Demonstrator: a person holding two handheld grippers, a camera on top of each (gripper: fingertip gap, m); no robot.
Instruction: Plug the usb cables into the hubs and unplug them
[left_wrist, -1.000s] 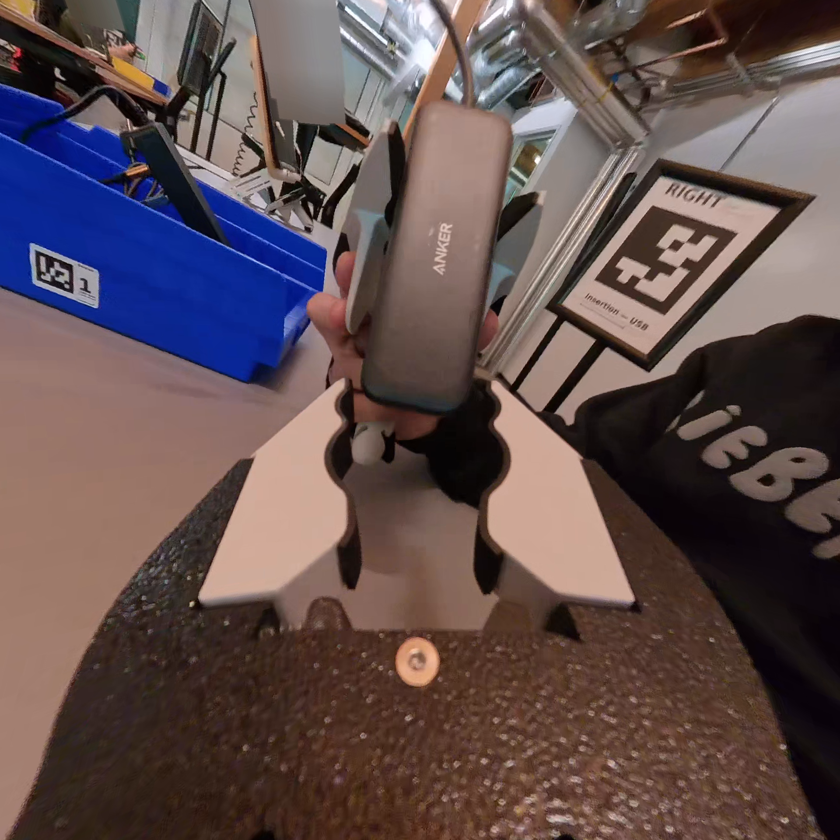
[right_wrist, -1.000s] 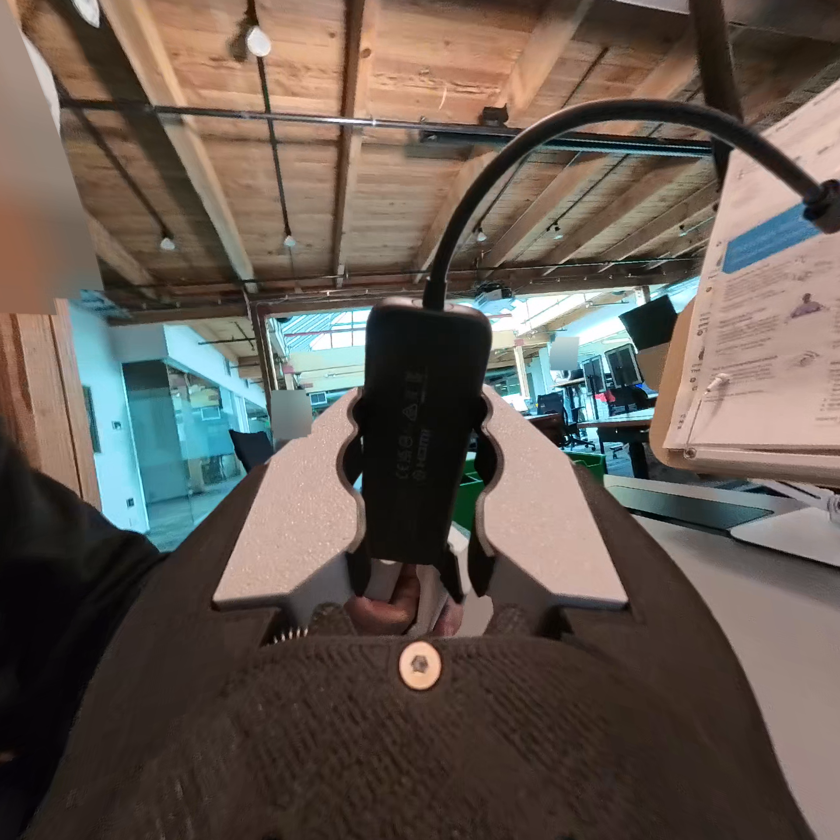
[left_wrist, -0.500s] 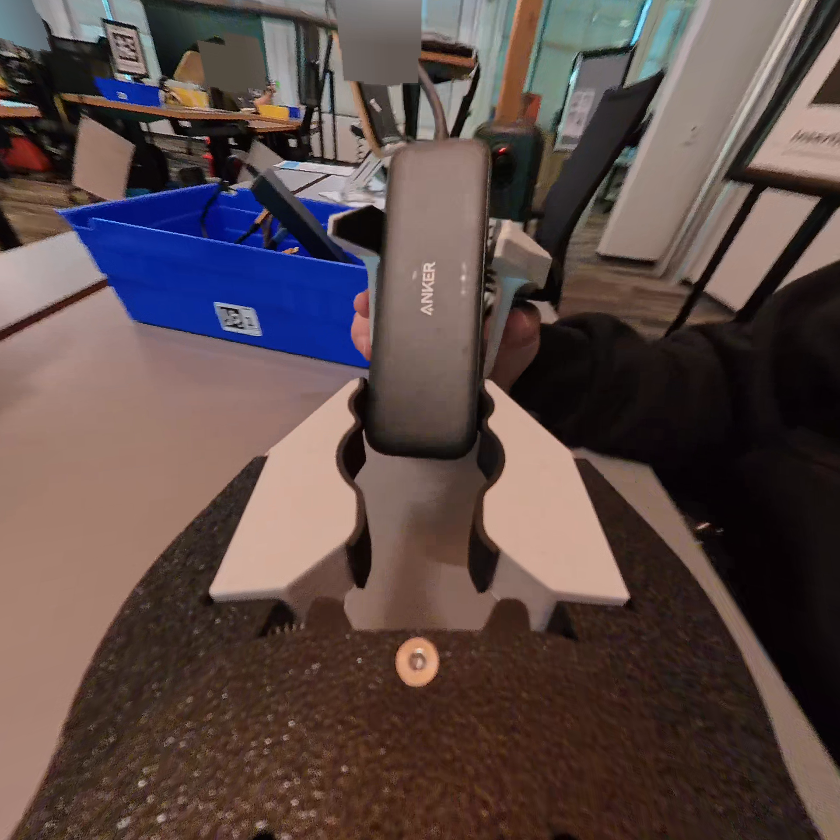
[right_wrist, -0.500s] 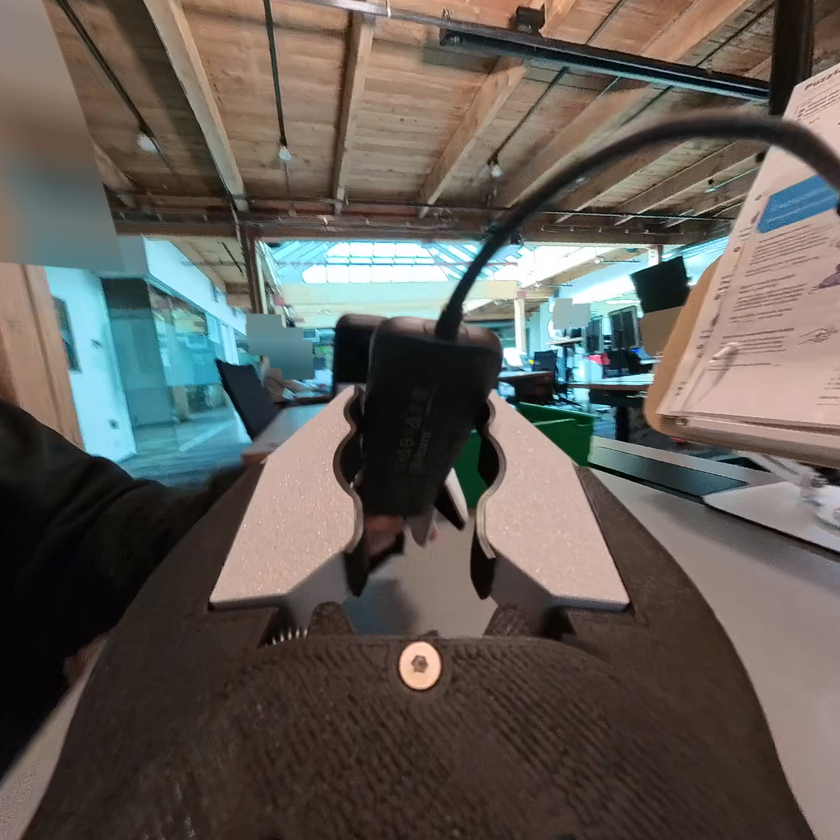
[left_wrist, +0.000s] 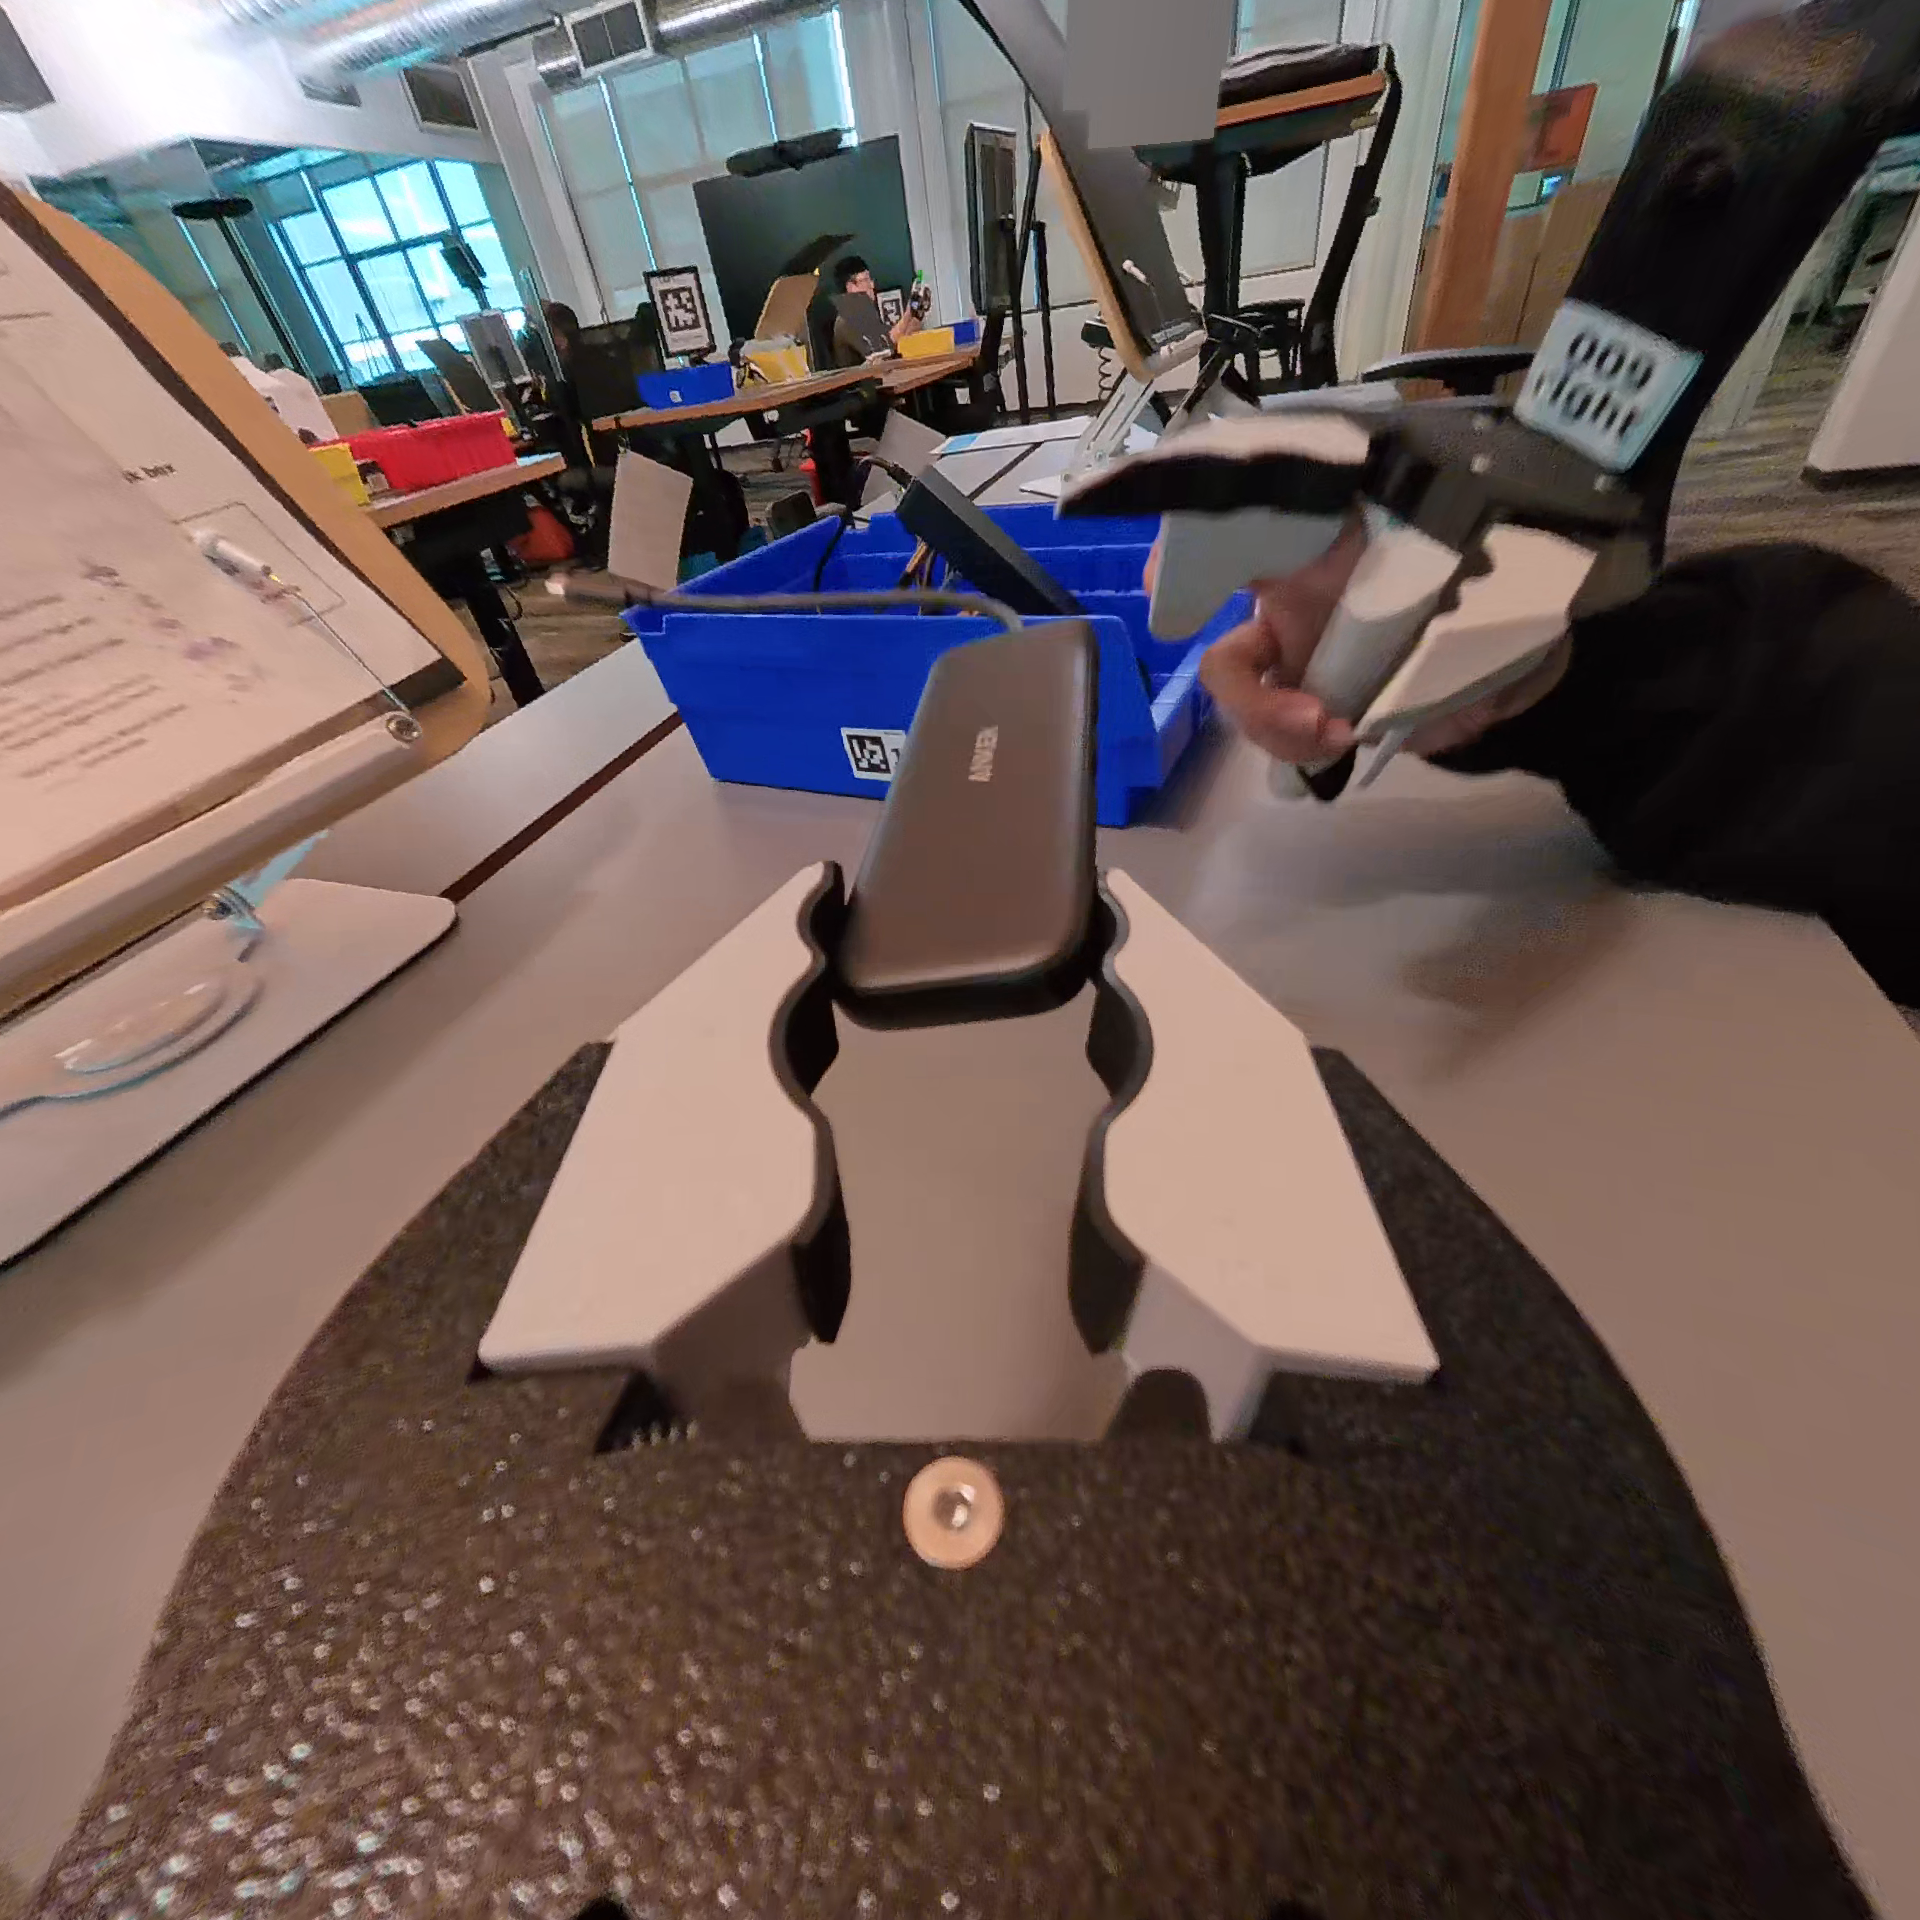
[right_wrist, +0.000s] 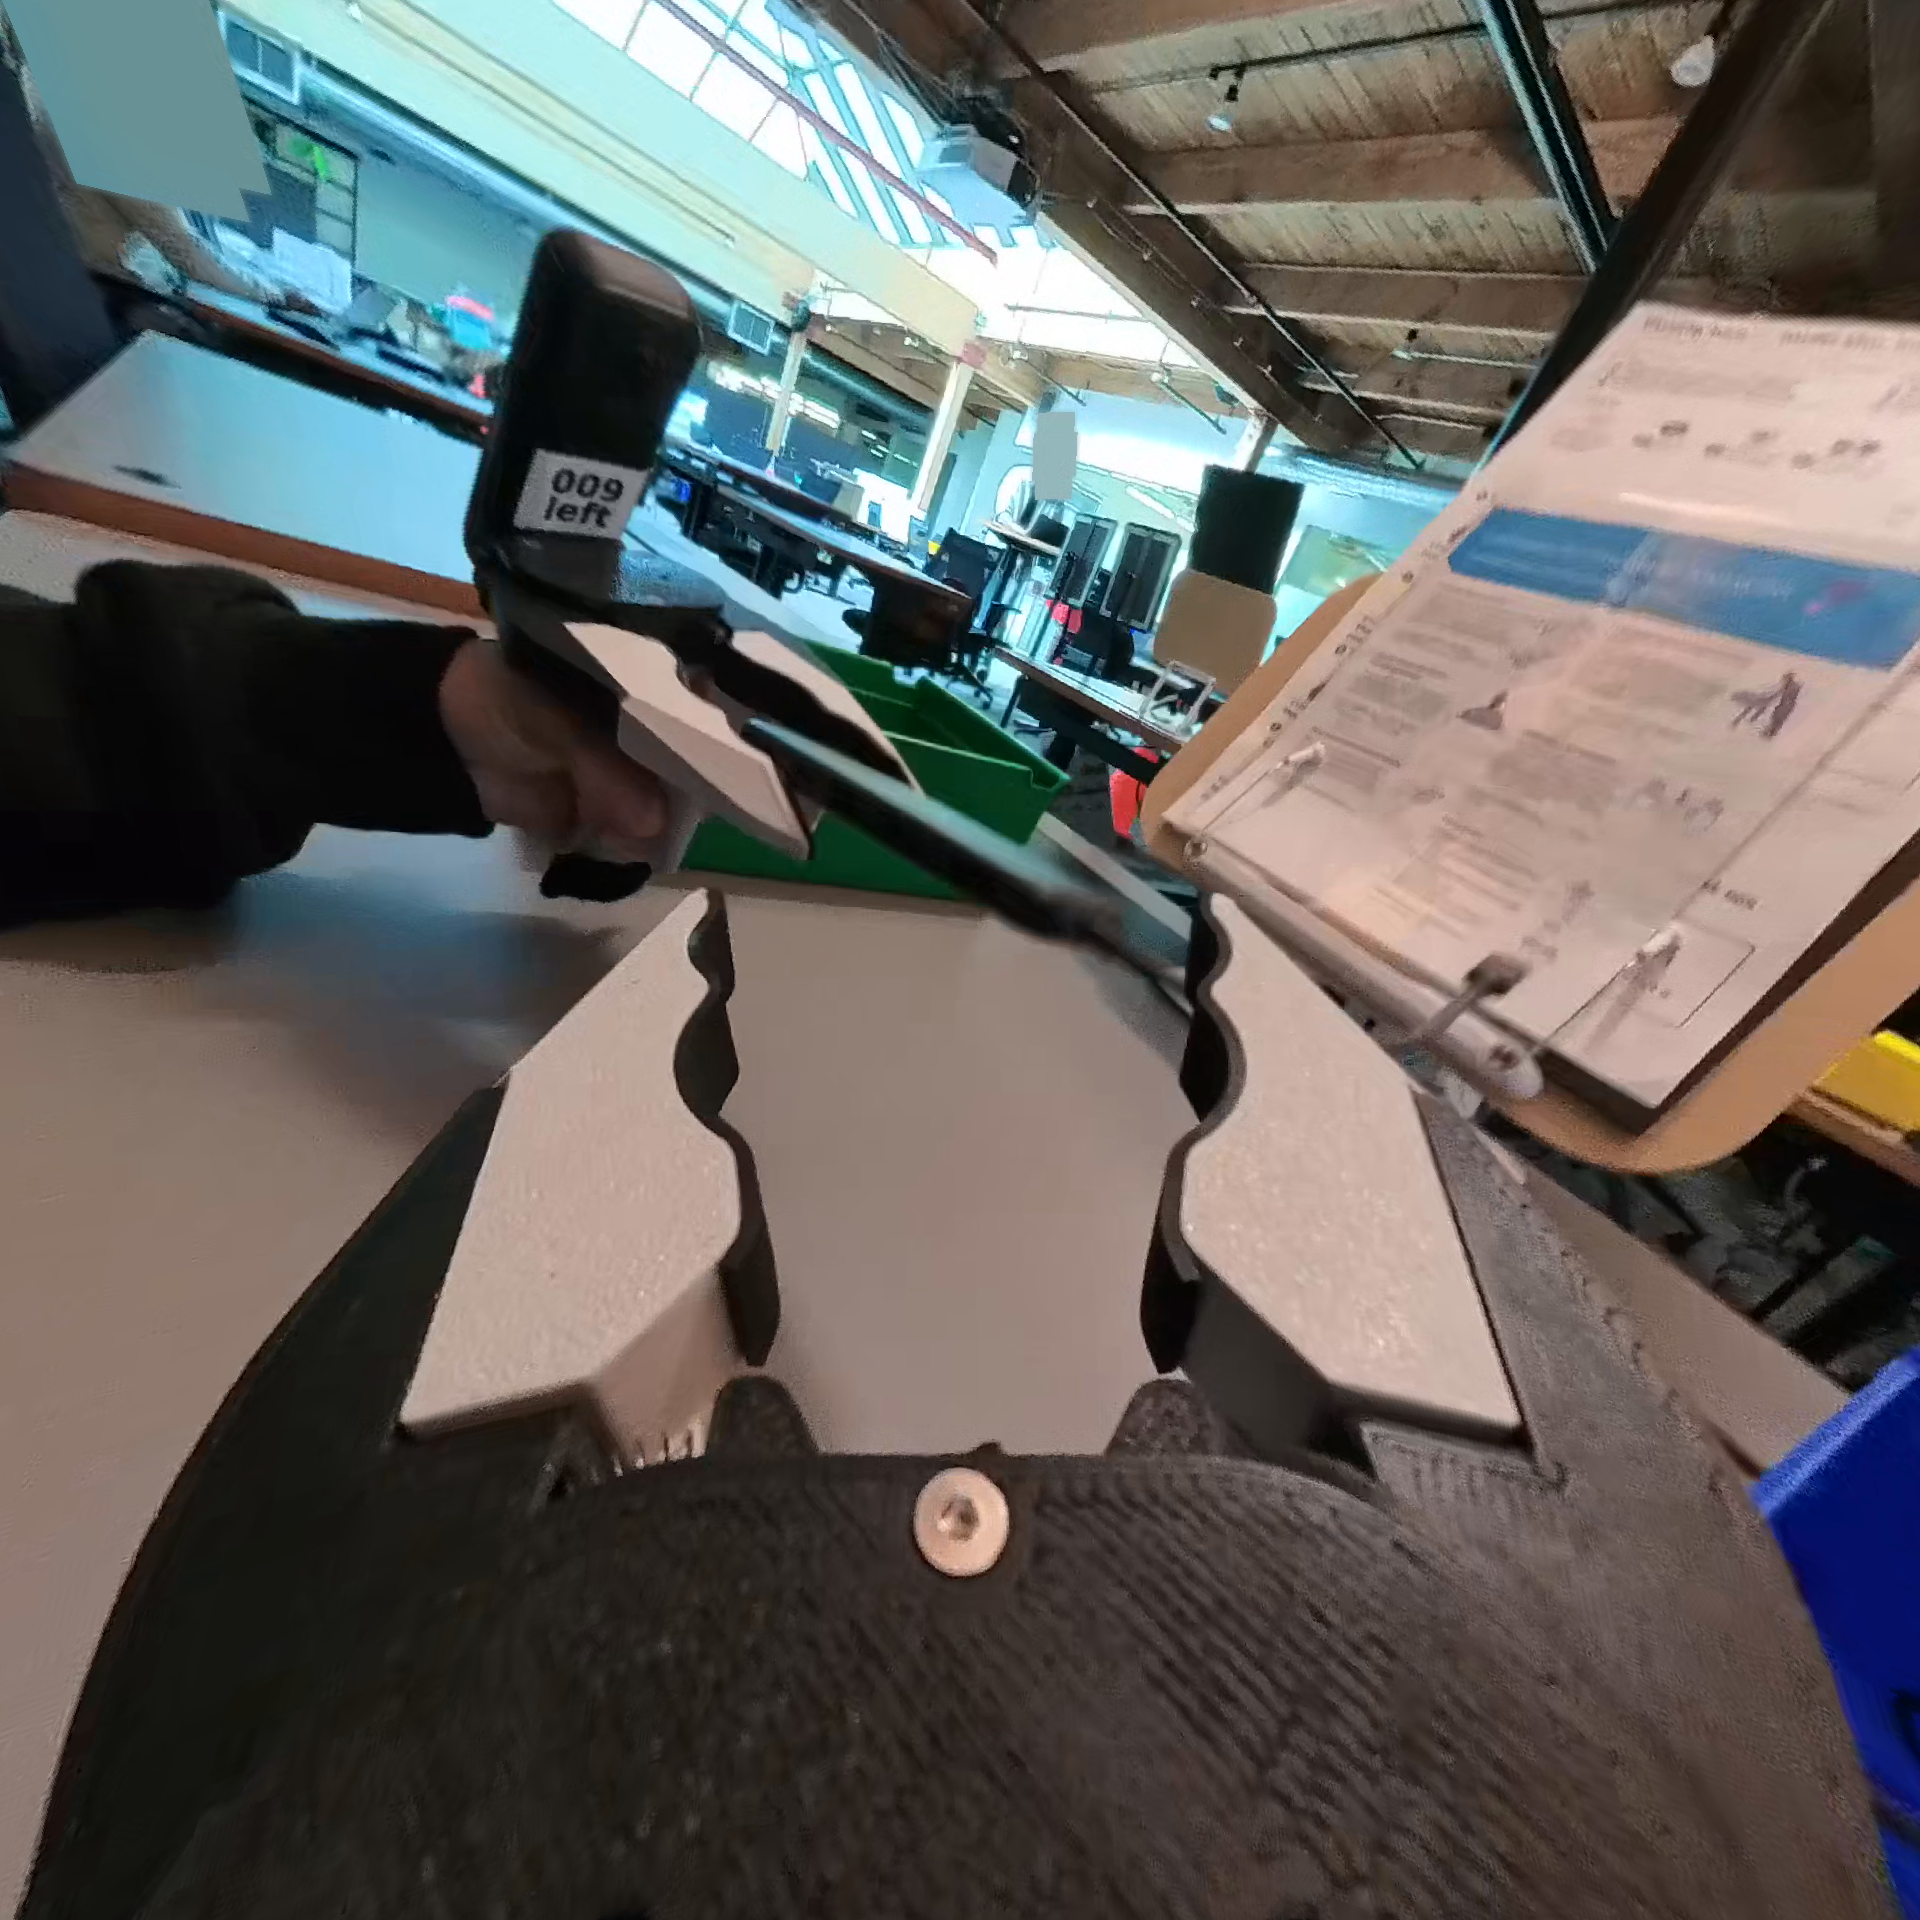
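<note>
Left wrist view: hub handed to left tool, right tool empty

Left wrist view, L to R: doc stand at far left, clear of work. Left tool clamps hub by its near end, above bench, so its cable trails off toward blue bin. Right tool hangs apart at right. Right wrist view: its fingers wide, nothing between, prob. free to fetch a USB cable.
</note>
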